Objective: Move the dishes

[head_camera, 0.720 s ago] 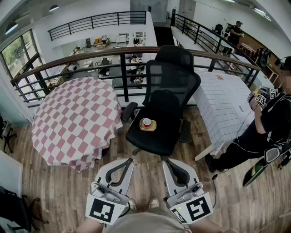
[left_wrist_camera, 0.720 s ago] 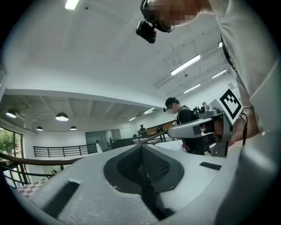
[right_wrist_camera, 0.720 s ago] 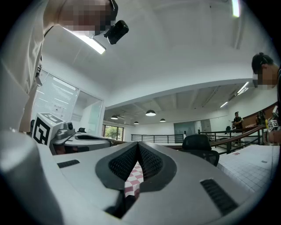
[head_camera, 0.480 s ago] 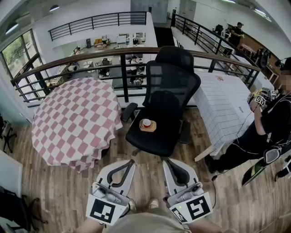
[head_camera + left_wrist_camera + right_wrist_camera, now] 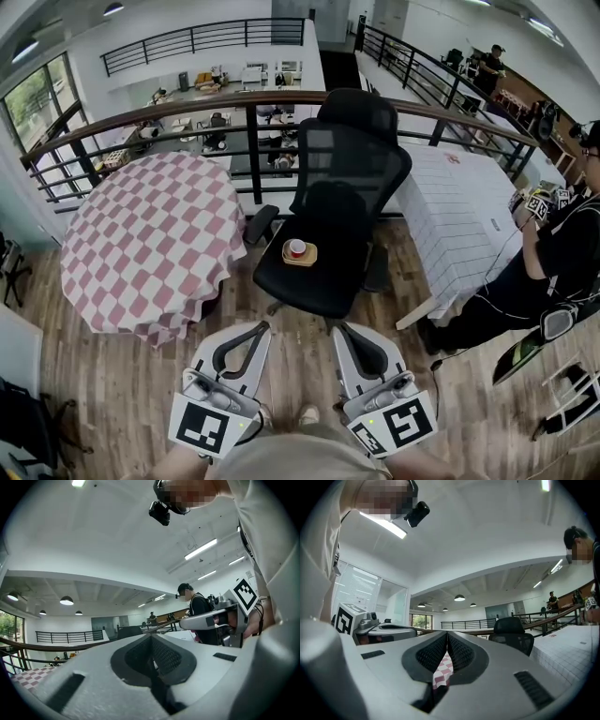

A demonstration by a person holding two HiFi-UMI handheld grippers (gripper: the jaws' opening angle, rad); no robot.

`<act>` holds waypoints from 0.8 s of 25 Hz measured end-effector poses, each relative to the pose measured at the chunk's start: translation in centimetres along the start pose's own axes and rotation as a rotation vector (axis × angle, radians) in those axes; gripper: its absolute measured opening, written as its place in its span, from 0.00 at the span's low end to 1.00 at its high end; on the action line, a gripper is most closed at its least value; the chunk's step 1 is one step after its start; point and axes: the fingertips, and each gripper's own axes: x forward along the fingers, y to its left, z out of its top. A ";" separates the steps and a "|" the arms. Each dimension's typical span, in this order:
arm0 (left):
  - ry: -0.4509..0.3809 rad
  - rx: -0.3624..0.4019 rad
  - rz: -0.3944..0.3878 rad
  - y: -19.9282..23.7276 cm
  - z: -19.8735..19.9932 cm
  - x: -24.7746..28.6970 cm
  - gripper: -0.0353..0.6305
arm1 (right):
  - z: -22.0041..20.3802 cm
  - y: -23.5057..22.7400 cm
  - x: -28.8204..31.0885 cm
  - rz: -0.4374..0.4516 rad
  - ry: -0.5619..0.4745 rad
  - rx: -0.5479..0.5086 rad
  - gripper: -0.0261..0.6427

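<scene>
The floor [image 5: 131, 394] is wood plank. A round table [image 5: 150, 239] with a red-and-white checked cloth stands at left, a black office chair [image 5: 337, 202] at centre, and a white-clothed table [image 5: 459, 211] at right. Behind them a black railing [image 5: 169, 108] overlooks a lower level [image 5: 225, 80]. Windows [image 5: 28, 103] are at left. Lamps [image 5: 66, 601] hang from the white ceiling [image 5: 93, 536].

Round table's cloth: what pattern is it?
The tablecloth is a red-and-white checkerboard, clearest in the head view.
</scene>
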 end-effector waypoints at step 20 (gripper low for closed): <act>-0.003 -0.029 0.059 -6.9 0.7 6.3 0.07 | -0.7 -8.2 -3.5 0.050 -0.023 0.002 0.07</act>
